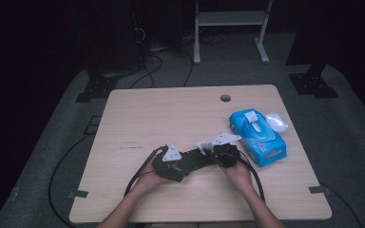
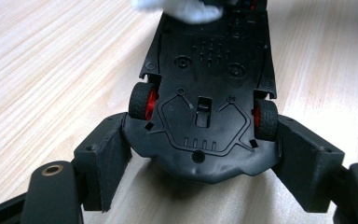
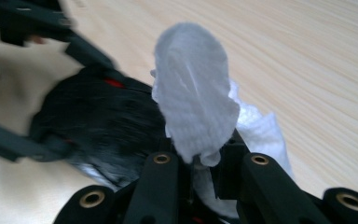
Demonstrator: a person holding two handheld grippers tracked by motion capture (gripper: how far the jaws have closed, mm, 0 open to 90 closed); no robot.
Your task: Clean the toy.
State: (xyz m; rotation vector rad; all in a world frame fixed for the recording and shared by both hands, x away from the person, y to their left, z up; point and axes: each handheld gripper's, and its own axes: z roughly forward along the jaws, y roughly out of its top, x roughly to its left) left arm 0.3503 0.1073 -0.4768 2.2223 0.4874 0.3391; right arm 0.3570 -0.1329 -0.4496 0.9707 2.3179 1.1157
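Left gripper [image 2: 200, 154] clamps our upside-down black toy car with red wheels [image 2: 205, 93], long axis toward right gripper [image 3: 204, 163], pinching crumpled white wipe [image 3: 193, 93]; blue wipes pack [image 1: 258, 133] label unreadable.

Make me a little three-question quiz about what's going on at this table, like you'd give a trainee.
1. True or false: the left gripper holds the toy car with its underside facing that gripper's camera.
2. What does the right gripper pinch? A) a white wipe B) a red wheel C) a cable
3. Fill in: the blue wipes pack lies on the table to the person's ____ side.

Key
1. True: the black chassis and the red-hubbed wheels face the camera, with a jaw at each side.
2. A: the white wipe sticks up from between the jaws.
3. Right.
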